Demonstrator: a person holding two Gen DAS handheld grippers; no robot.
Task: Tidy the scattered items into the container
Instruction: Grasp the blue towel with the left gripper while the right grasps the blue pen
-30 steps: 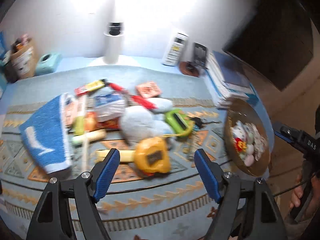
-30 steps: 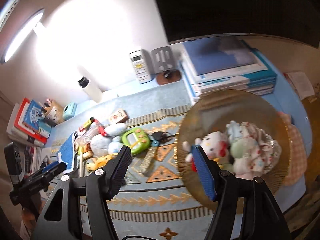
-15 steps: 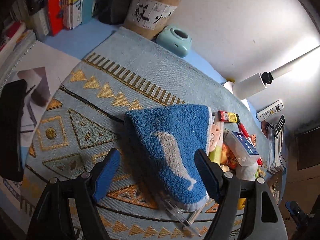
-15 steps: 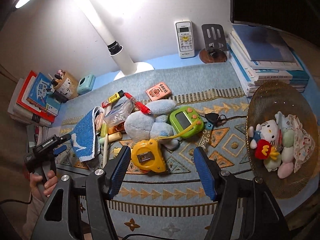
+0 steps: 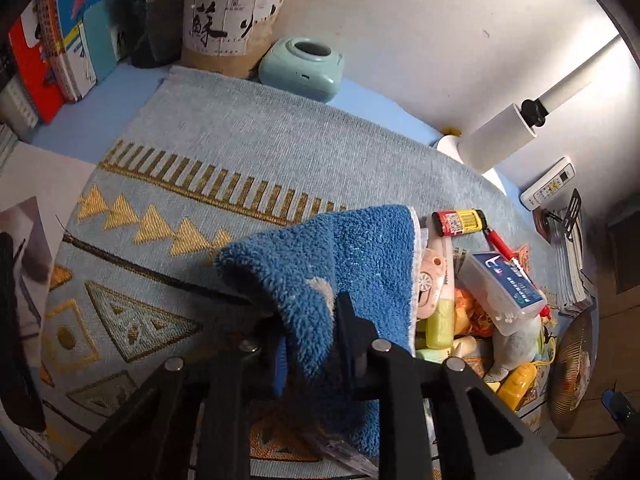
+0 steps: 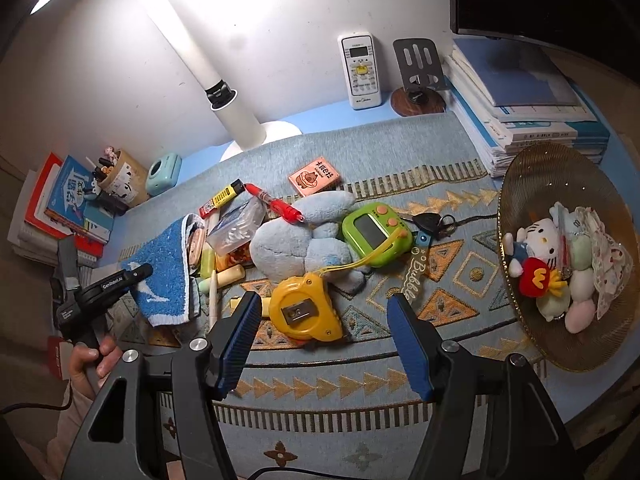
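Observation:
A blue towel [image 5: 340, 264] with a white whale lies at the left end of the pile, and my left gripper [image 5: 312, 344] is shut on a raised fold of its near edge. The right wrist view shows that left gripper [image 6: 132, 276] against the towel [image 6: 164, 276]. My right gripper [image 6: 324, 320] stands open just in front of a yellow tape measure [image 6: 304, 312]. Behind it lie a pale blue plush [image 6: 296, 244], a green gadget [image 6: 376, 228], keys [image 6: 432, 224] and a red pen [image 6: 272, 202]. The amber glass bowl [image 6: 560, 168] at right holds several soft toys.
A lamp [image 6: 236, 108], remote [image 6: 360, 70], phone stand [image 6: 418, 76] and book stack [image 6: 528, 112] line the back. A teal device [image 5: 302, 66], pen pot [image 5: 232, 20] and books [image 5: 52, 48] stand at far left. A hand [image 6: 90, 360] holds the left gripper.
My left gripper came down on the towel and went from open to shut on its near fold, which now stands up. The right gripper stayed open and edged closer to the tape measure.

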